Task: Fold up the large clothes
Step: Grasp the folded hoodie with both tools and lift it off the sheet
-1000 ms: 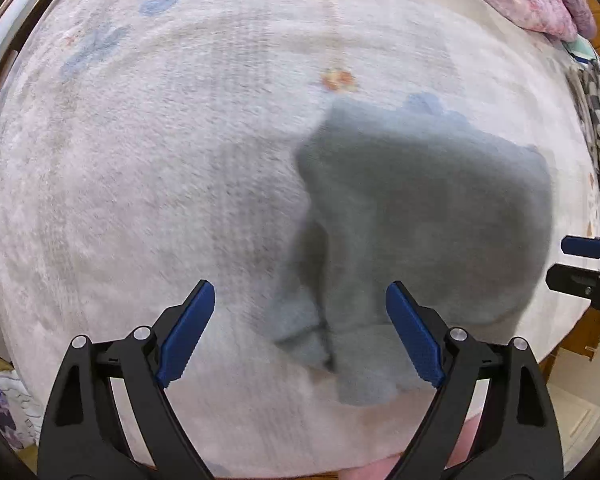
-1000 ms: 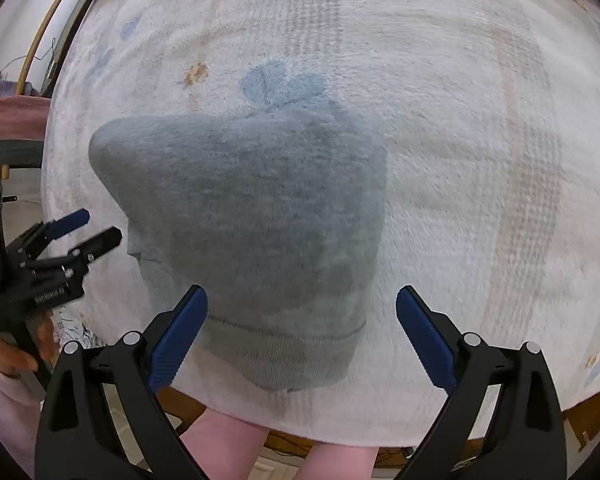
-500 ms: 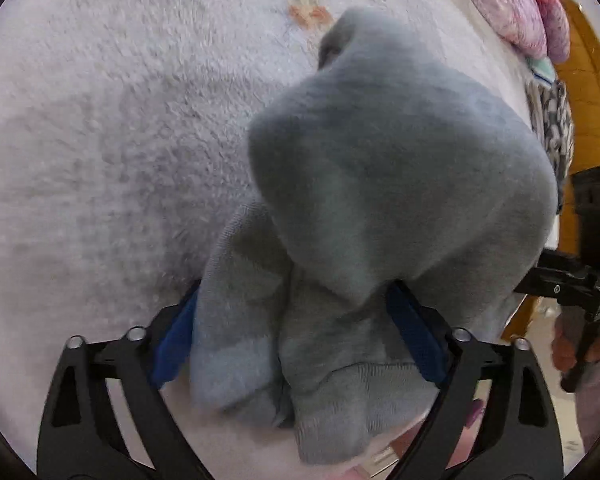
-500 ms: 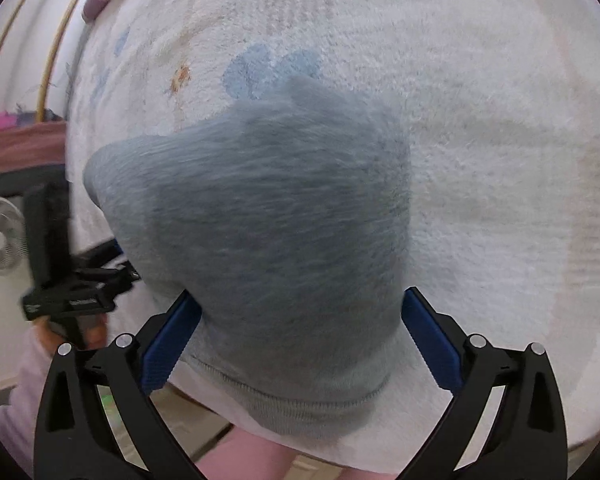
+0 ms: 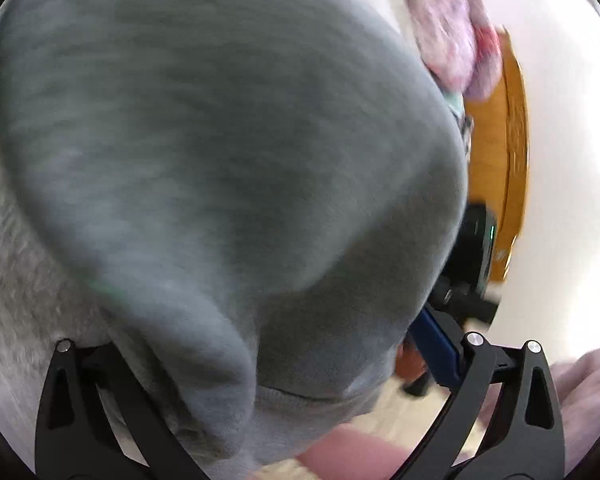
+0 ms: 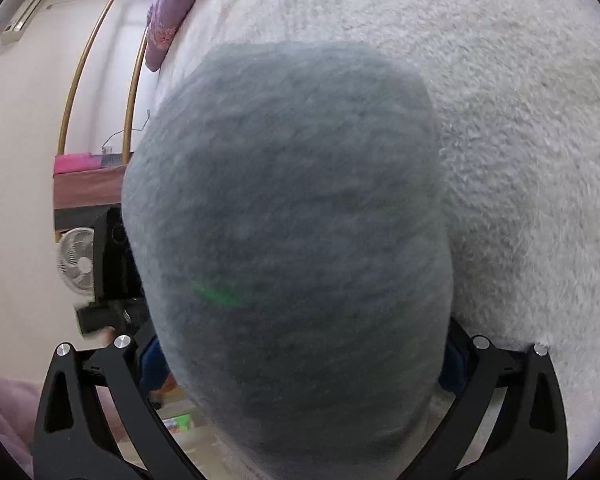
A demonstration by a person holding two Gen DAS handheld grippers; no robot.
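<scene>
A folded grey fleece garment (image 5: 228,152) fills most of the left wrist view and lies on a pale fluffy blanket (image 5: 16,292). My left gripper (image 5: 276,364) stands open around its near end; the left fingertip is hidden under the cloth, and the right blue pad (image 5: 436,344) shows beside it. In the right wrist view the same garment (image 6: 292,220) bulges between the wide-apart fingers of my right gripper (image 6: 300,364), whose blue pads (image 6: 156,364) sit at either side of the cloth without pinching it.
The fluffy blanket (image 6: 520,140) spreads to the right. Pink bedding (image 5: 448,20) and an orange wooden bed frame (image 5: 496,152) are at the far right. A purple quilt (image 6: 168,8), a small fan (image 6: 78,264) and a low table (image 6: 88,188) stand to the left.
Both grippers have pushed in close onto the near end of the grey garment, which now fills both views. Their jaws have stayed wide apart.
</scene>
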